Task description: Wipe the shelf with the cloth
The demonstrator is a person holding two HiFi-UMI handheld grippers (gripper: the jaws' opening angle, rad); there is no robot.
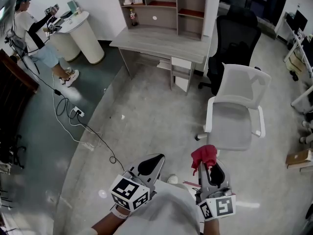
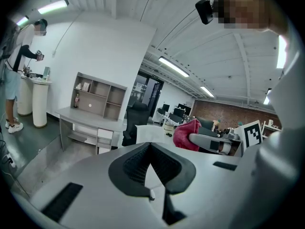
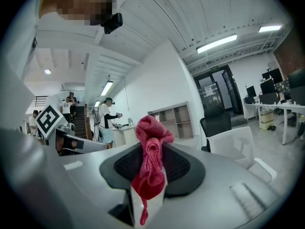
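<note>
The right hand-held gripper (image 1: 204, 169) pinches the bunched cloth (image 1: 204, 154), well apart from the shelf (image 1: 166, 9). The left hand-held gripper (image 1: 152, 163) is closed and empty. Pinched as a wad, the cloth could smear or slip while wiping.

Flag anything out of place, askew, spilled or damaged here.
Nothing stands out. The red cloth is bunched in the right hand-held gripper, the left hand-held gripper is shut and empty, and the shelf unit stands upright on its desk.
</note>
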